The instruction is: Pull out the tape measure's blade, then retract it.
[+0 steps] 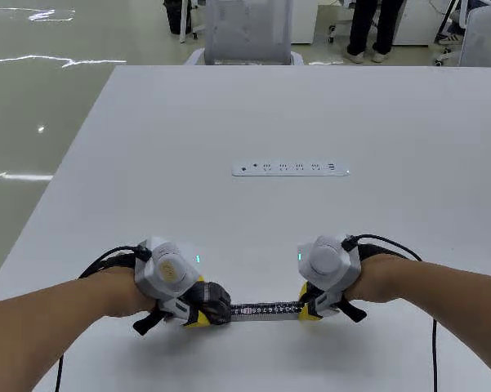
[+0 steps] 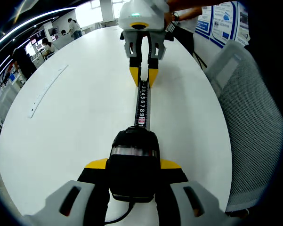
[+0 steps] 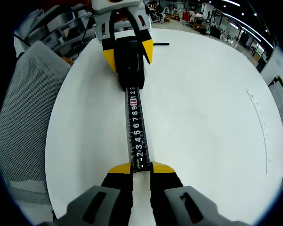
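Note:
A black tape measure case (image 1: 212,302) rests on the white table, and my left gripper (image 1: 198,314) is shut on it; in the left gripper view the case (image 2: 134,162) sits between the yellow-tipped jaws. Its blade (image 1: 264,309) runs out a short way to the right, numbers facing up. My right gripper (image 1: 309,310) is shut on the blade's end; in the right gripper view the blade (image 3: 135,134) leads from my jaws to the case (image 3: 130,61). In the left gripper view the blade (image 2: 142,103) runs toward the right gripper (image 2: 142,77).
A white power strip (image 1: 290,168) lies flat mid-table, beyond both grippers. A mesh chair (image 1: 247,31) stands at the table's far edge, with a person's legs (image 1: 374,28) behind. The table's near edge is close to my arms. Cables trail from both grippers.

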A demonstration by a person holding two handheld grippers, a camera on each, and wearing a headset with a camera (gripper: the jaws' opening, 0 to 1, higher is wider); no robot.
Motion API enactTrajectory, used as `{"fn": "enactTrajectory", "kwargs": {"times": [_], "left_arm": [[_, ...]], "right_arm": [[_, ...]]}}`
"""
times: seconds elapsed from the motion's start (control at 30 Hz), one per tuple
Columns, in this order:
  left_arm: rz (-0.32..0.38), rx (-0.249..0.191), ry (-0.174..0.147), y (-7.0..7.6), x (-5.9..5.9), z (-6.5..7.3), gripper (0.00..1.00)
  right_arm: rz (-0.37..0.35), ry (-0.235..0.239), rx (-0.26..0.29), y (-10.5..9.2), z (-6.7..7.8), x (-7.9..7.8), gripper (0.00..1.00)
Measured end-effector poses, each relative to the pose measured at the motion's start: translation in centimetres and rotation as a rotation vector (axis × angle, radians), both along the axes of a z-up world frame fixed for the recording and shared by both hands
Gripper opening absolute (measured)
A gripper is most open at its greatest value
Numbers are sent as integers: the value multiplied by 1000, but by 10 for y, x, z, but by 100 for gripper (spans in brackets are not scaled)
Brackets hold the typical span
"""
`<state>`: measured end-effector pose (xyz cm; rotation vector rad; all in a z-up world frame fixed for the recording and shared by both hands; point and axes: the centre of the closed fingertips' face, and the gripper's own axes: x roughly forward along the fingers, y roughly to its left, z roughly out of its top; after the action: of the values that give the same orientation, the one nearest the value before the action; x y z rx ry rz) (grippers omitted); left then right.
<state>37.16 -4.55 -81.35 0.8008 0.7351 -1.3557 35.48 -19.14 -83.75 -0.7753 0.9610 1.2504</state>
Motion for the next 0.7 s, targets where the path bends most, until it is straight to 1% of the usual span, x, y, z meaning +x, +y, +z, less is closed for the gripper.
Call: {"fn": "enactTrajectory", "kwargs": {"times": [0.3,0.43,0.7], "left_arm": [[0,0,0,0,-1,0,33],[-5,4,-6,0,-1,1,33],[0,-1,0,0,0,0,33]], "right_arm": [[-12,7,-3,-3,0,-1,12],[-14,9,-4,-5,0,-1,12],[-16,11,-4,-8,0,-1,12]]}}
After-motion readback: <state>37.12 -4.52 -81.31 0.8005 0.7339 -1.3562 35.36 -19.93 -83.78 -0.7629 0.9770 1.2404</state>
